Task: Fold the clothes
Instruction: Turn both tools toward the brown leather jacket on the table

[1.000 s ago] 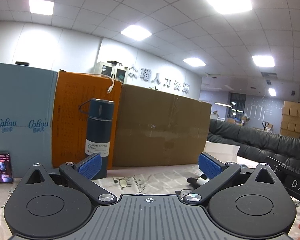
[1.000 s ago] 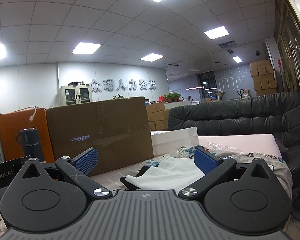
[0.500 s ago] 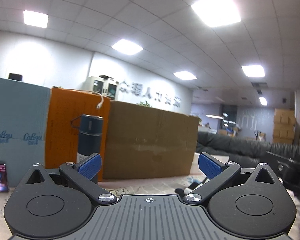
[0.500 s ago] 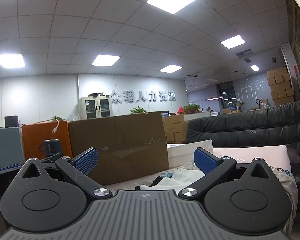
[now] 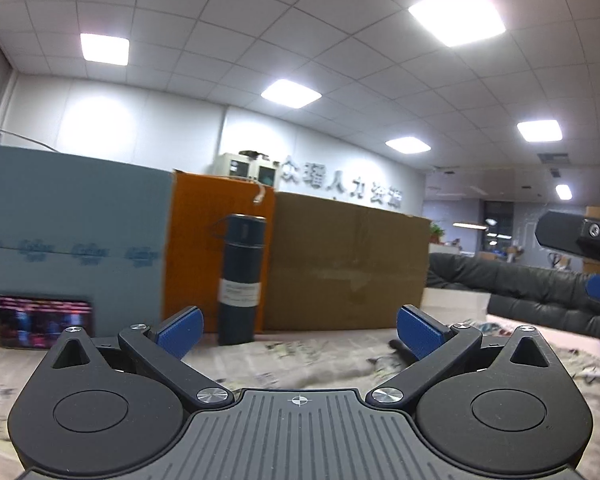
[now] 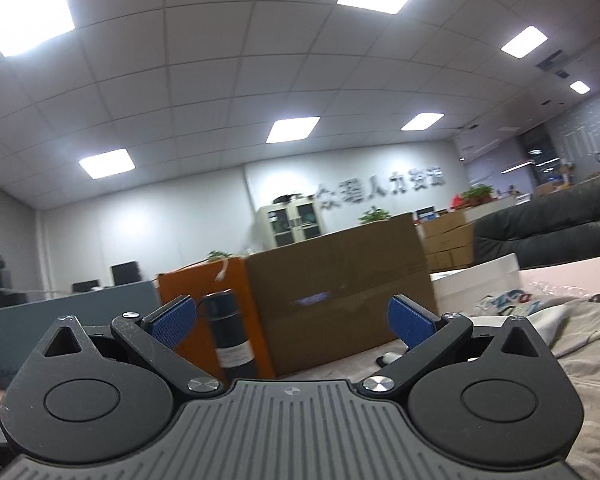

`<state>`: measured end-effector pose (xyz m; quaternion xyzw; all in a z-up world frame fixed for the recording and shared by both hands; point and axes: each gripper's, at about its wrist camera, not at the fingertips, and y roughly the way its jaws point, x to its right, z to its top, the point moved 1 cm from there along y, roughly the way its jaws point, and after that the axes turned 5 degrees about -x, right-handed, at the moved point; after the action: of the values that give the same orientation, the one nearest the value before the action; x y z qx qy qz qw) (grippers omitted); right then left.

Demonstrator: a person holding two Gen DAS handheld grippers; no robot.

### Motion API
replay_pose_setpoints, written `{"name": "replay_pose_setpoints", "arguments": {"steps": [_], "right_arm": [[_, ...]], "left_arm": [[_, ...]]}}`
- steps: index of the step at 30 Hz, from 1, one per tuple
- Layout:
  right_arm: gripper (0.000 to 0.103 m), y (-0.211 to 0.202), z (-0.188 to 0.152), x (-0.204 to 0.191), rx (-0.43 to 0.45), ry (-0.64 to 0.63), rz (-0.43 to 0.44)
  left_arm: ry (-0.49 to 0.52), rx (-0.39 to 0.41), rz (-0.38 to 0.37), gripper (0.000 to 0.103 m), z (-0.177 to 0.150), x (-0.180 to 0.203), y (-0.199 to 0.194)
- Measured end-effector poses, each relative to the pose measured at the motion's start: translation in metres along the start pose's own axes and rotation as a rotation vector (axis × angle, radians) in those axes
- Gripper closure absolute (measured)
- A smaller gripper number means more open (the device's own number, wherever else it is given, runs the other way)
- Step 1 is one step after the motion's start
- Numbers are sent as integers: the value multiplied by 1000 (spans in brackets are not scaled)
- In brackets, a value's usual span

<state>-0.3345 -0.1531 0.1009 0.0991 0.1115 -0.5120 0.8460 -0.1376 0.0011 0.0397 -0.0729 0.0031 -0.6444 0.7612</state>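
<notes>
1. While both cameras are pointing mostly at the ceiling, the left gripper (image 5: 300, 330) is hovering over the printed cloth (image 5: 312, 360) on the table, jaws spread wide, nothing between the blue pads (image 5: 180, 330).
2. The right gripper (image 6: 292, 322) is sitting in the same state: jaws spread, gripping nothing, tilted up and rolled a bit.
3. The clothes (image 6: 540, 312) are lying in a crumpled heap at the right of the table, seen past the right gripper's right finger; light fabric with coloured print, unfolded as far as I can tell. In the left view only a small blurred strip of the clothes (image 5: 486, 326) is showing beyond the right pad.
4. A dark bottle (image 5: 240, 276) is standing upright at the back of the table, in front of the orange box (image 5: 204, 240) and just beside the brown box (image 5: 348, 264).
5. A blue-grey box (image 5: 72, 232) is standing left of the orange one, with a lit phone (image 5: 44, 322) leaning at its base.
6. The right gripper is also showing at the far right edge of the left view, raised above the black sofa (image 5: 540, 292).
7. Both frames are motion-blurred, so fine detail on the cloth is unreadable.
</notes>
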Motion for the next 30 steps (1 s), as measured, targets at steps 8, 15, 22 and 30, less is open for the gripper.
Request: {"name": "replay_pose_setpoints", "arguments": {"steps": [8, 15, 22, 30], "right_arm": [[0, -9, -3, -24, -73, 85, 212], [0, 17, -18, -54, -203, 83, 371], [0, 36, -30, -104, -289, 47, 524], [0, 69, -1, -177, -323, 29, 740]], "left_arm": [[-57, -4, 13, 0, -10, -49, -52], [6, -56, 174, 0, -19, -94, -98], [15, 70, 539, 0, 8, -166, -178], [-327, 268, 712, 0, 55, -267, -264]]}}
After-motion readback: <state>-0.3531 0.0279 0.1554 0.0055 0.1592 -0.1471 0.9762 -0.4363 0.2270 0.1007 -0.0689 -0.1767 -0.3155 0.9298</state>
